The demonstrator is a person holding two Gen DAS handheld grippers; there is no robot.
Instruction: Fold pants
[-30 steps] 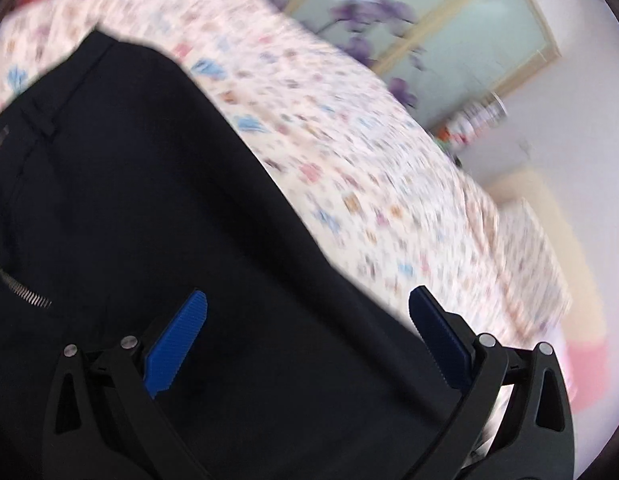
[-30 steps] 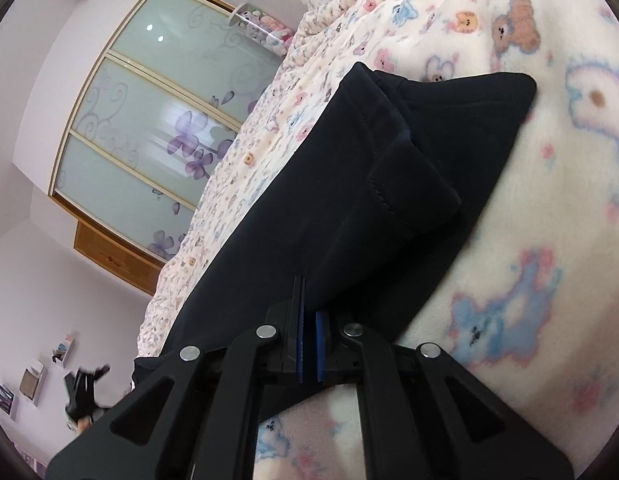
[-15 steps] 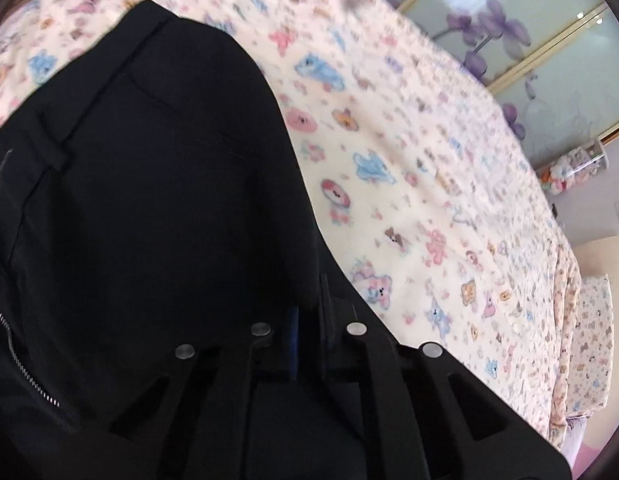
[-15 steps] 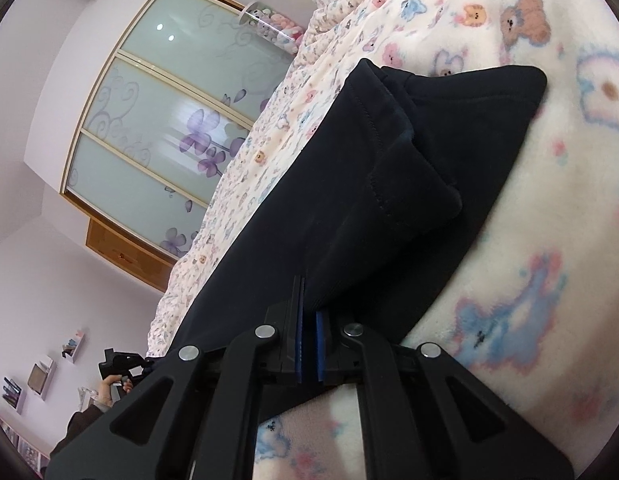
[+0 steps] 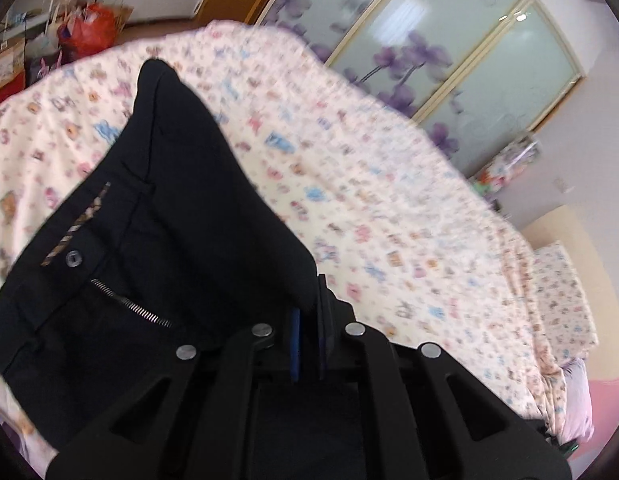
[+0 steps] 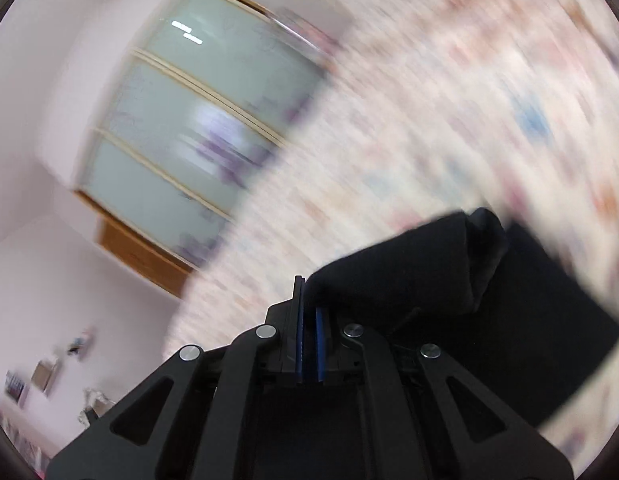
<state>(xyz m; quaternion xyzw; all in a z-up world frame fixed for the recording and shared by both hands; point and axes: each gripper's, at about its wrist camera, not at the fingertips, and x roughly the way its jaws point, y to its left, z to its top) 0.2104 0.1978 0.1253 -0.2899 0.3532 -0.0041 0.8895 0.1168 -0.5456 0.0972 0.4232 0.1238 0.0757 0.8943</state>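
The fold has only just begun: the left gripper (image 5: 307, 344) and right gripper (image 6: 308, 344) are both pinched tight on the black pants (image 5: 157, 240), which stretch toward 11 o'clock over the bed (image 5: 389, 208), not folded yet.

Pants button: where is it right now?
Left wrist view, lower left: the button sits on the waistband of the black pants, just above the zipper, over the printed bedspread.

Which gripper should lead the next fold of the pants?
Left, probably. The left gripper is shut on the pants beside the waistband. The right gripper pinches a bunched end; its view is blurred.
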